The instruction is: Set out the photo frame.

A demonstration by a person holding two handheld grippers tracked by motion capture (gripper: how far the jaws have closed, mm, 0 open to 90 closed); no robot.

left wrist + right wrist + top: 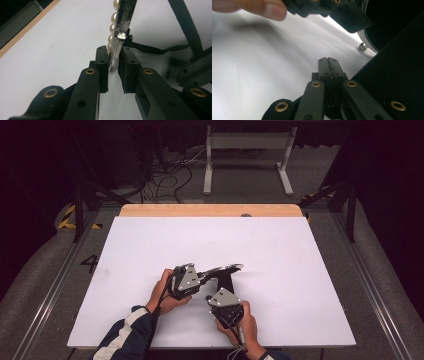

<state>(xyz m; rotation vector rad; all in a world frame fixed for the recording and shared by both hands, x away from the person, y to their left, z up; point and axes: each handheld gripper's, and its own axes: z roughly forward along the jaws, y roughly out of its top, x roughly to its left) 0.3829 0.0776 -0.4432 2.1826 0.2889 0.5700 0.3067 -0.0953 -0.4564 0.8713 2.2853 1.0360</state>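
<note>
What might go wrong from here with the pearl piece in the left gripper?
The left gripper pinches only the bottom end of the pearl-edged piece, so it may pivot or slip out. The black strap hanging from it could snag on the right gripper, which sits close by with jaws shut. Squeezing harder might knock off a pearl.

readable text: numeral "4" (pixel 90 263) | on: floor (pixel 60 265) left of table (pixel 150 235) | other: none
</note>
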